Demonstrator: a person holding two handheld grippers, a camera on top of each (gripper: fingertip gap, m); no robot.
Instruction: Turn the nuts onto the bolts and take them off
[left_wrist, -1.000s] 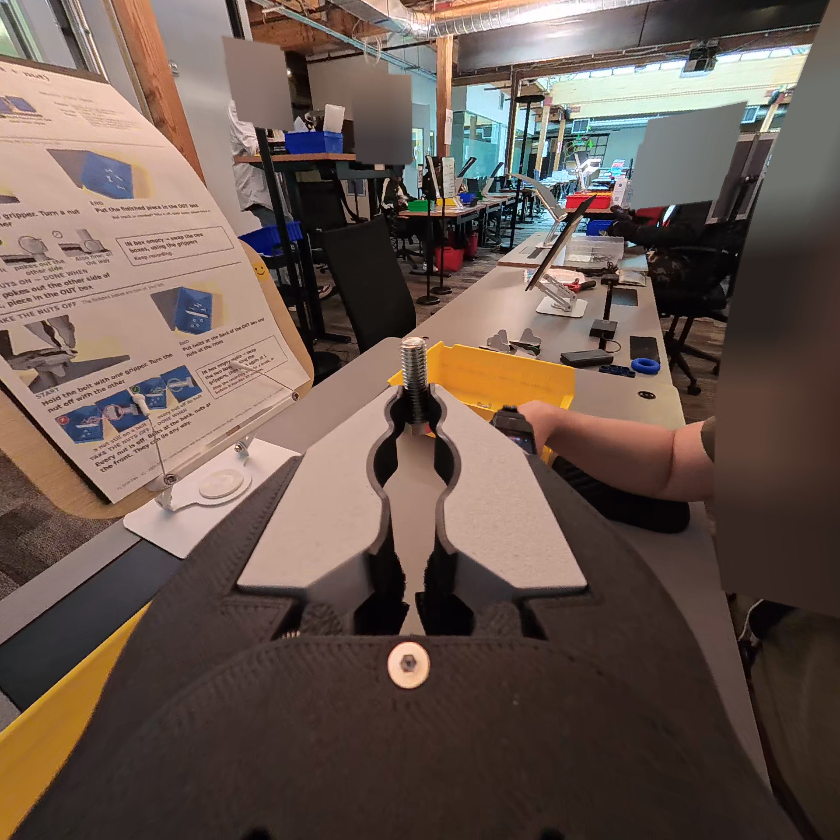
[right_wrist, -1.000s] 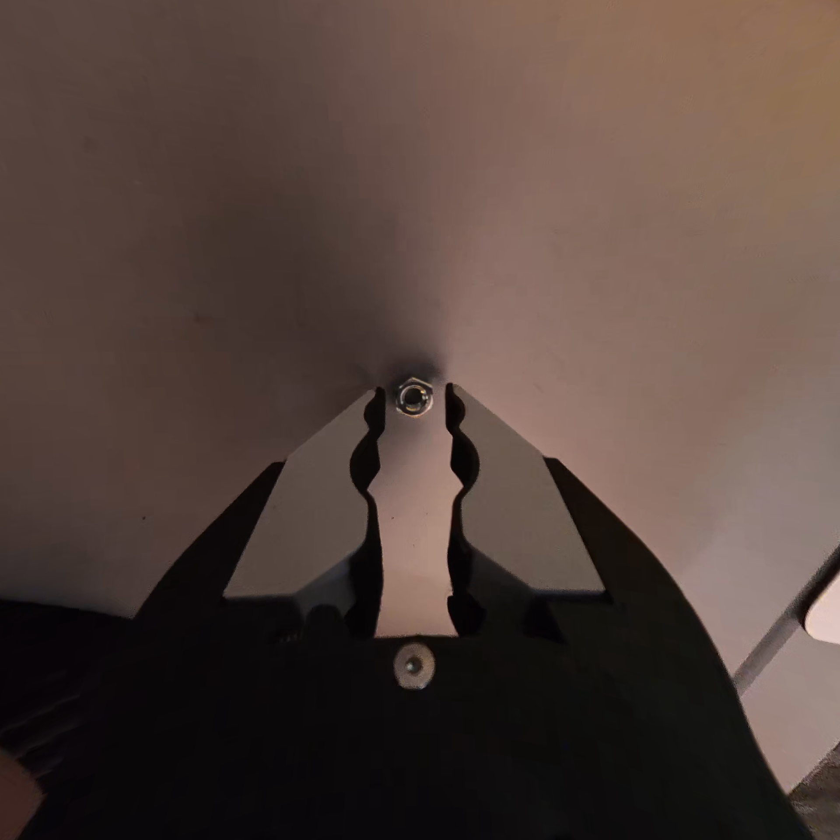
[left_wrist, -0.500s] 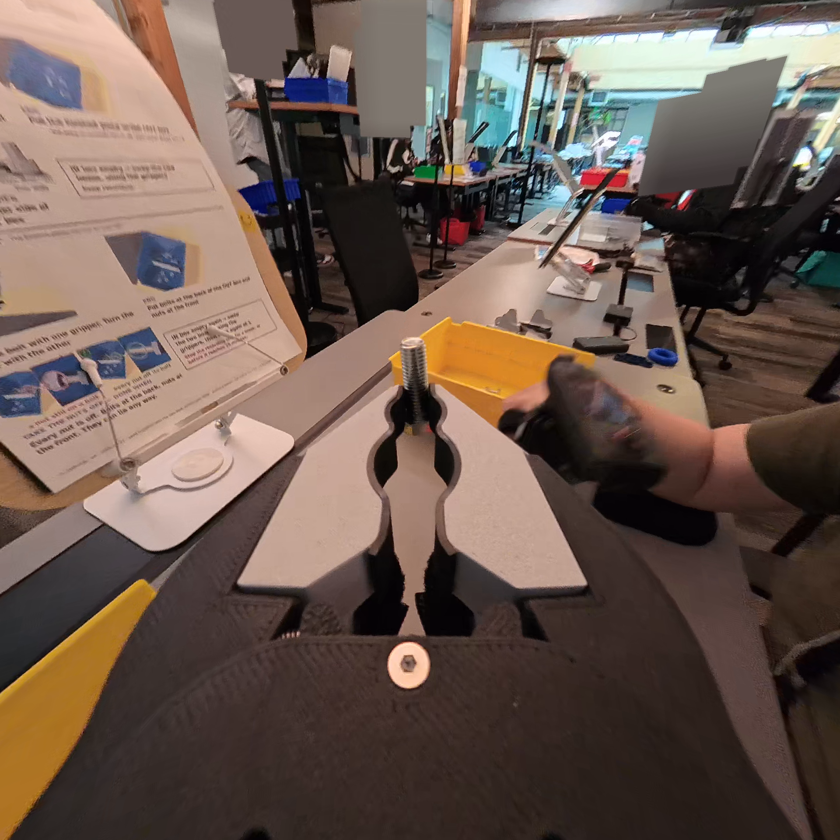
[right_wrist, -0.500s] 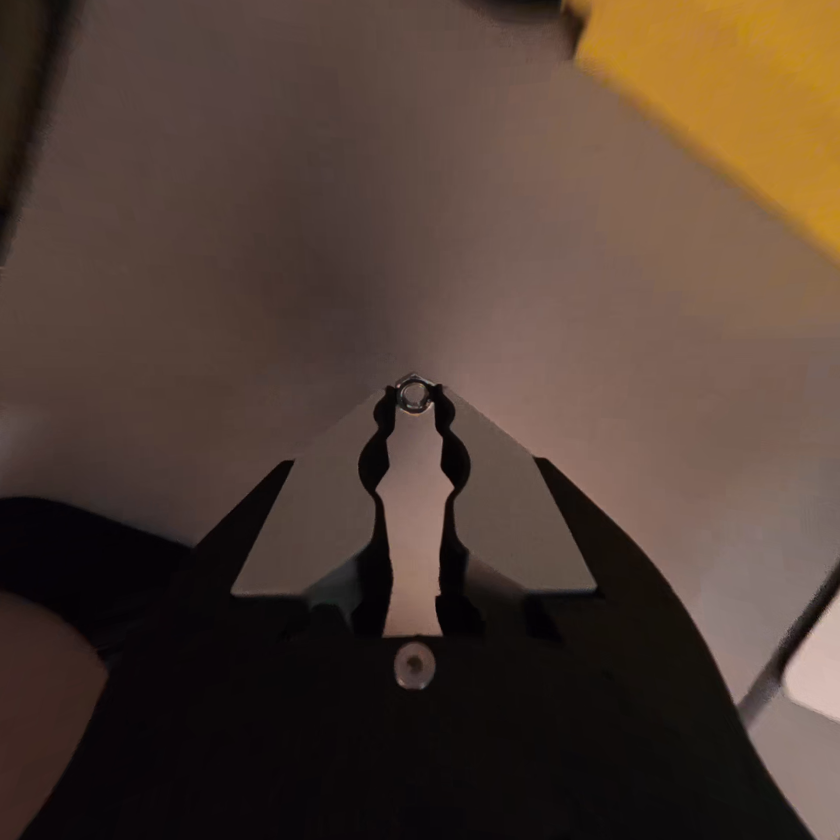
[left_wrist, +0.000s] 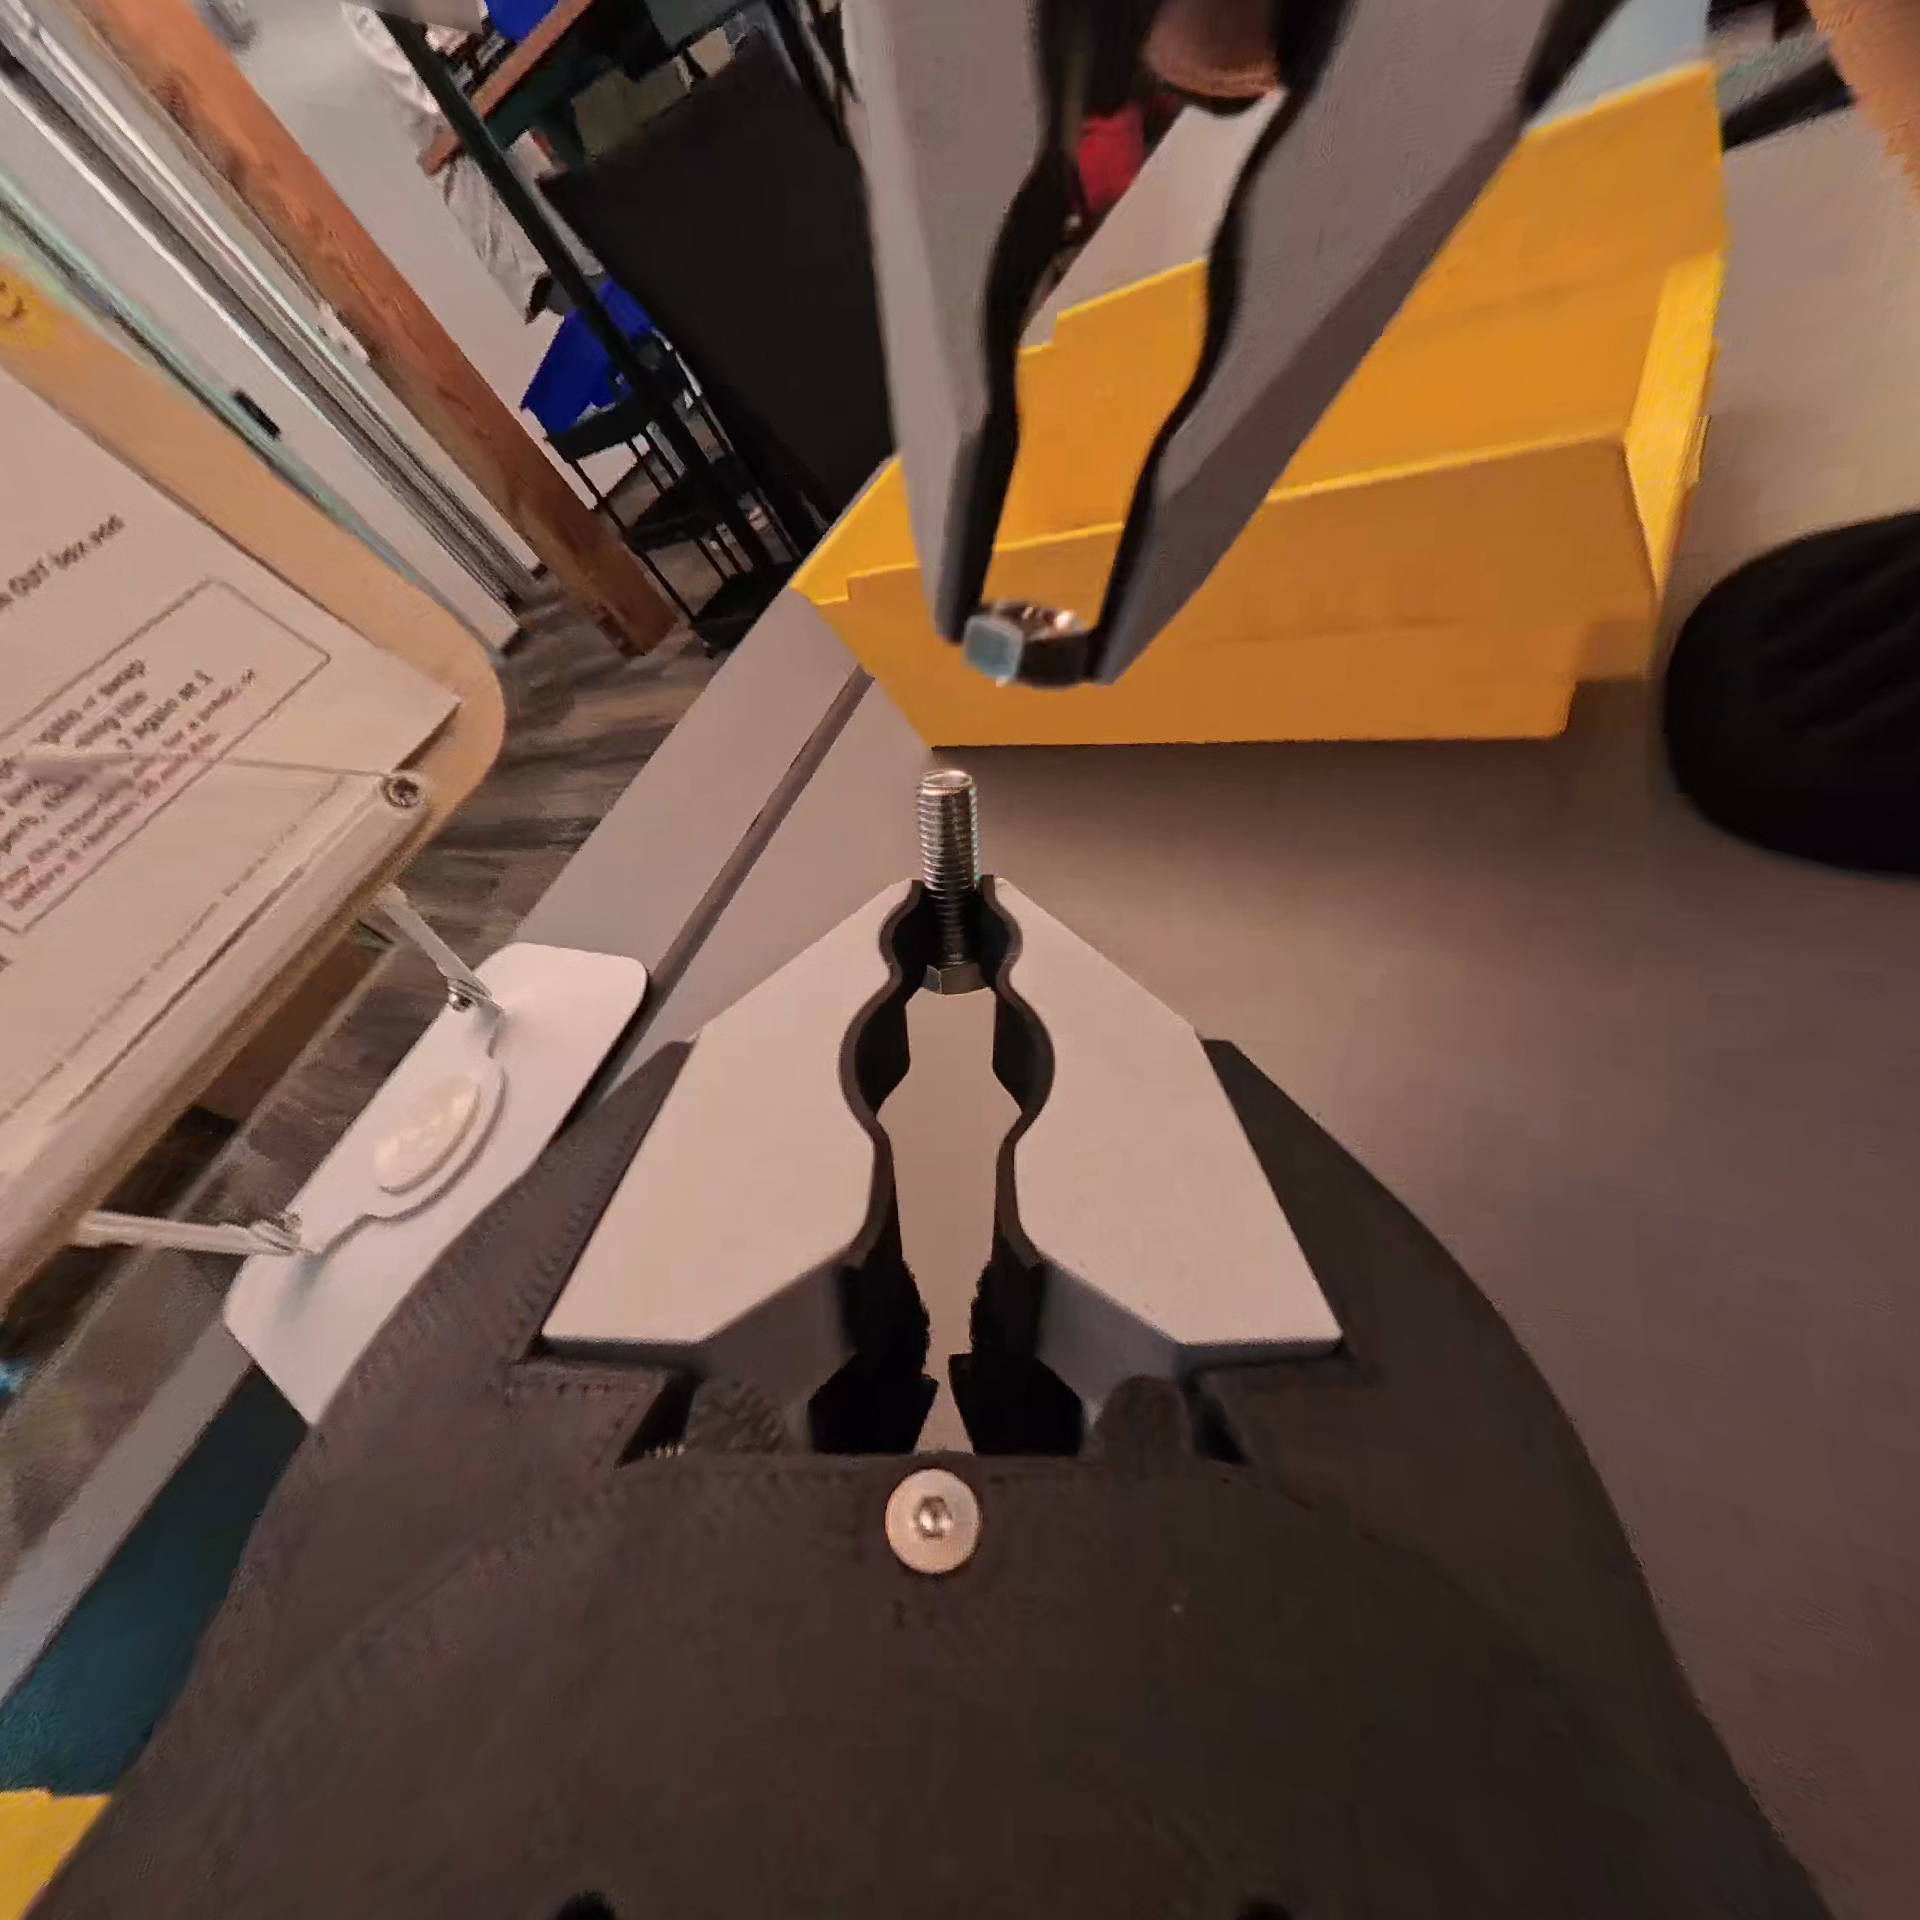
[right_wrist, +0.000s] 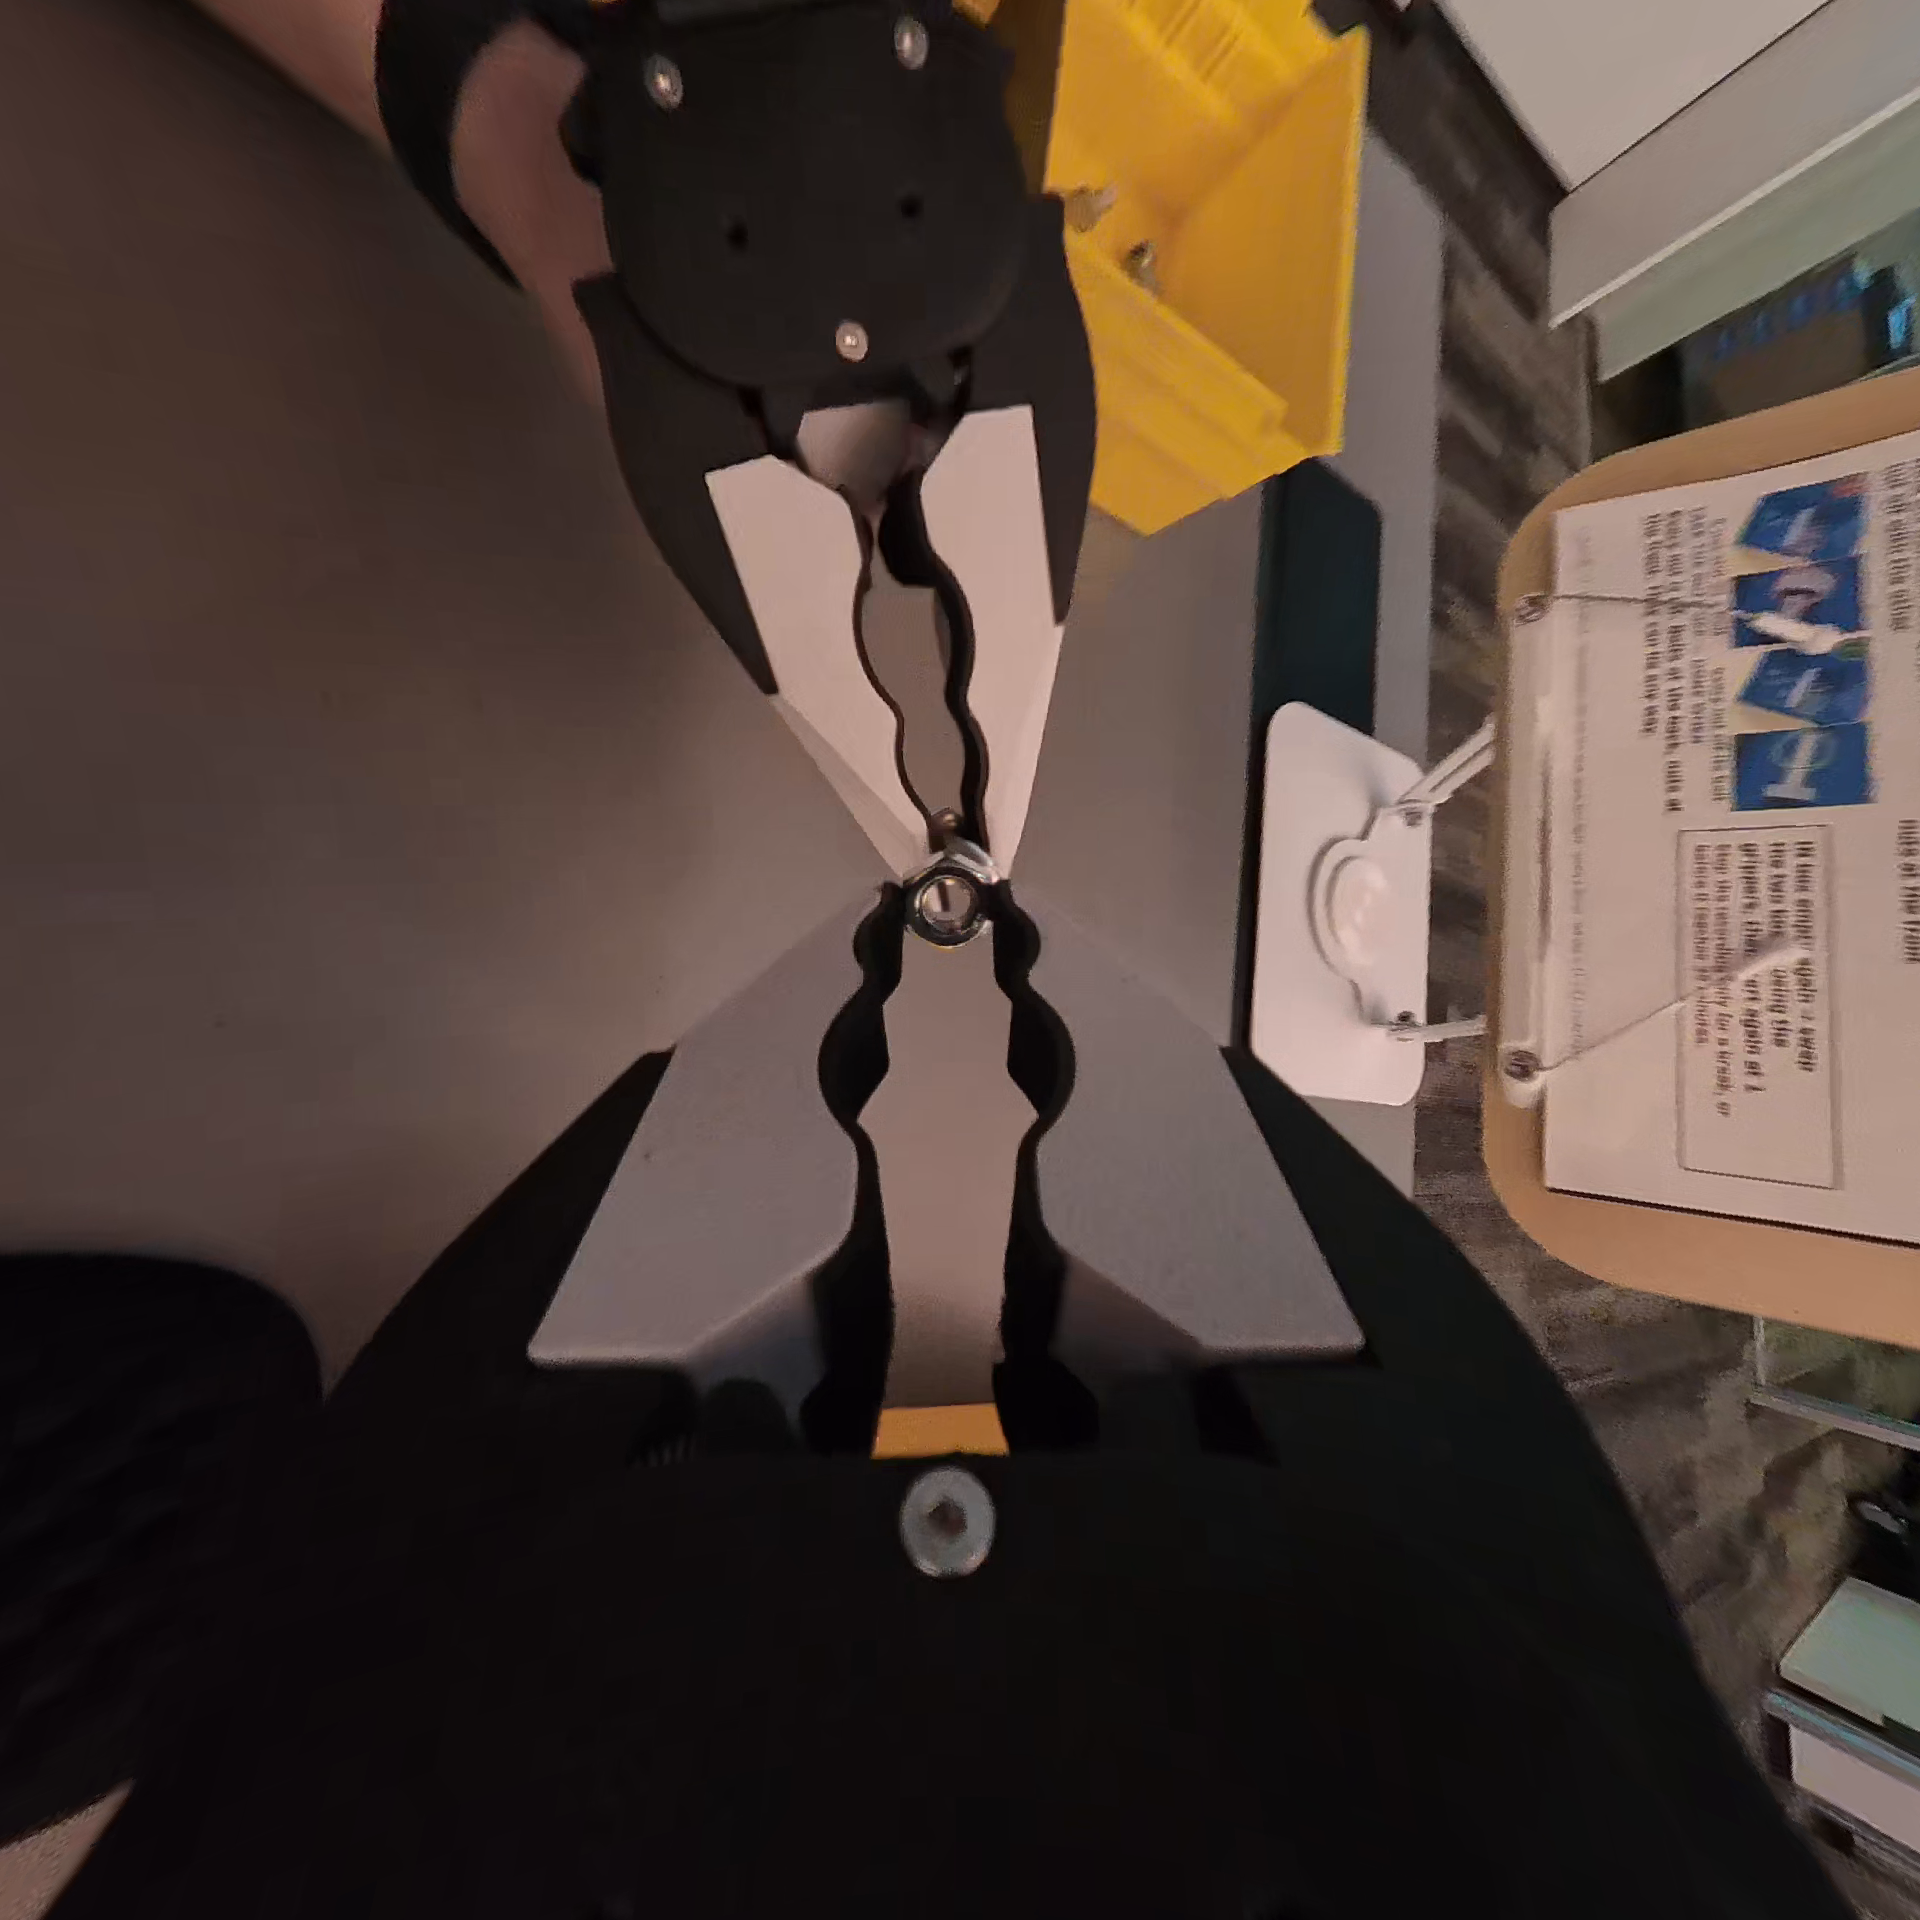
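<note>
My left gripper (left_wrist: 948, 914) is shut on a steel bolt (left_wrist: 943, 847); its threaded end points away past the fingertips, its hex head sits between the fingers. My right gripper (left_wrist: 1023, 649) comes in from above in the left wrist view, shut on a steel hex nut (left_wrist: 1023, 646) a short way beyond the bolt's tip. In the right wrist view my right gripper (right_wrist: 943, 906) holds the nut (right_wrist: 943, 908) hole-on, and the left gripper (right_wrist: 954, 831) faces it tip to tip with the bolt end (right_wrist: 945, 823) just behind the nut. Whether they touch I cannot tell.
A yellow bin (left_wrist: 1382, 561) stands on the grey table (left_wrist: 1455, 1039) behind the grippers. Another yellow bin (right_wrist: 1195, 281) holds bolts. An instruction sheet on a white stand (left_wrist: 436, 1132) is at the left table edge. A black pad (left_wrist: 1808, 717) lies at right. About 5 cm separates my left fingertips from my right.
My right gripper closed on the nut on the table, lifted it and swung it up in front of the bolt. My left gripper tilted down toward the table with the bolt.
</note>
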